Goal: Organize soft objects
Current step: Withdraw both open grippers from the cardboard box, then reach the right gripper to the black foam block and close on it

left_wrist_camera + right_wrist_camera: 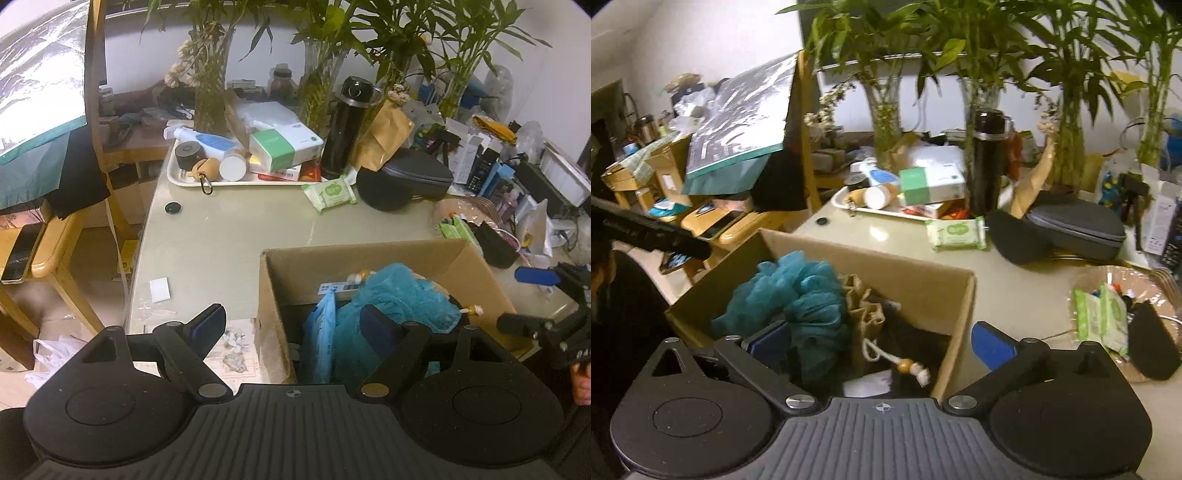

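Both grippers released and empty — wipes pack point(956, 232) lies beyond the cardboard box point(923, 291), nearer the right gripper point(881, 341) than the left gripper point(291, 326).

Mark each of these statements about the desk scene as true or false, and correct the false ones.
1. The teal mesh bath sponge lies inside the brown cardboard box. True.
2. The right tool is clamped on the sponge. False: its jaws stand wide open, holding nothing.
3. The tall black flask lies on its side. False: it stands upright.
4. The green wet-wipes pack lies on the table outside the box. True.
5. The left tool is open. True.
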Available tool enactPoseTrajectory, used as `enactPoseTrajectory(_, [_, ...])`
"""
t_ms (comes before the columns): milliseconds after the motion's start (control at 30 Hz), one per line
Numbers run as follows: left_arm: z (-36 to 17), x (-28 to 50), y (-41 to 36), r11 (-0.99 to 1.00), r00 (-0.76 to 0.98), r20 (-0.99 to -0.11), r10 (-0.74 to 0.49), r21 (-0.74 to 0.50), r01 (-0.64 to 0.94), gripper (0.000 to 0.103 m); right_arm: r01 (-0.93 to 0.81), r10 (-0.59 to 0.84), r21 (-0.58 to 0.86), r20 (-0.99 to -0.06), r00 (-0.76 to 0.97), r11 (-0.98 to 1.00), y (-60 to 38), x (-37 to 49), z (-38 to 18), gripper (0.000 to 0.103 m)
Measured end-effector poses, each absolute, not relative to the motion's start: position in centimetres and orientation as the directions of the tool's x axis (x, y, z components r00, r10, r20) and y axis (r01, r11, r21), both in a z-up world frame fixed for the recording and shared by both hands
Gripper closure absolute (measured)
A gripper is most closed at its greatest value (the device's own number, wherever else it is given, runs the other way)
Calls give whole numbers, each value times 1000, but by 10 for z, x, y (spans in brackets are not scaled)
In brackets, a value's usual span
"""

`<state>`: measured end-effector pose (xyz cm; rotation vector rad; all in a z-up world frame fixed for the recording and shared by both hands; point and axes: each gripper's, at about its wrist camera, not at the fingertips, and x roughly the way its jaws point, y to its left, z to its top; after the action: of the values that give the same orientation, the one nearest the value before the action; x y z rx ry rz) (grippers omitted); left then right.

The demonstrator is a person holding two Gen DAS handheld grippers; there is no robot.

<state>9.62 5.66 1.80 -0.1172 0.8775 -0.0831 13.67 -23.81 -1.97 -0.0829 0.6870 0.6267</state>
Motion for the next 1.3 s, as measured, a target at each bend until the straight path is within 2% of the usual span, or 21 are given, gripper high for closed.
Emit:
enactPoseTrajectory(433, [13,104,66,987,688,-712,-140,-157,38,23,-427,418,137,-596,685,894,-249,161,-20,0])
enactPoseTrajectory(800, [15,135,69,979,739,-644,-198,-164,119,23,-445,408,77,-557,723,892,-241,185,-14,0])
enactPoseTrajectory(1067, [16,174,72,981,804,-563,-188,-71,180,23,-382,375,107,-548,748,918,-254,216,-12,0])
enactPoseTrajectory(1300, [-2,196,82,983,812,-557,-175,-60,171,23,-395,364,75,-570,736,916,-253,240,-19,0])
